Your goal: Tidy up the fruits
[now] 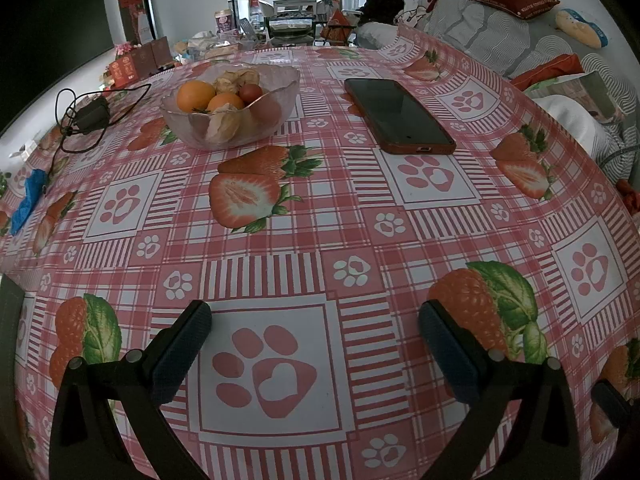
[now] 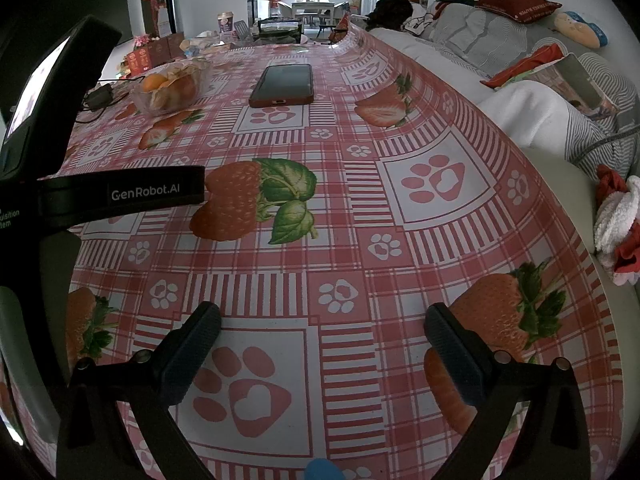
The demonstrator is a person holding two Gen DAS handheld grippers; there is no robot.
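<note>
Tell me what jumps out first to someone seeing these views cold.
The loud pink tablecloth printed with strawberries and paw prints fills both views. At its far left sits a glass bowl holding oranges and other fruit, with a phone lying flat to its right. Both pairs of tongs, left and right, hang open over bare cloth.

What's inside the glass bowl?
The glass bowl holds two oranges, a small dark red fruit, and some papery, husk-wrapped fruits. Anything lying underneath these at the bottom is covered or blurred by the wavy glass, so I cannot tell.
</note>
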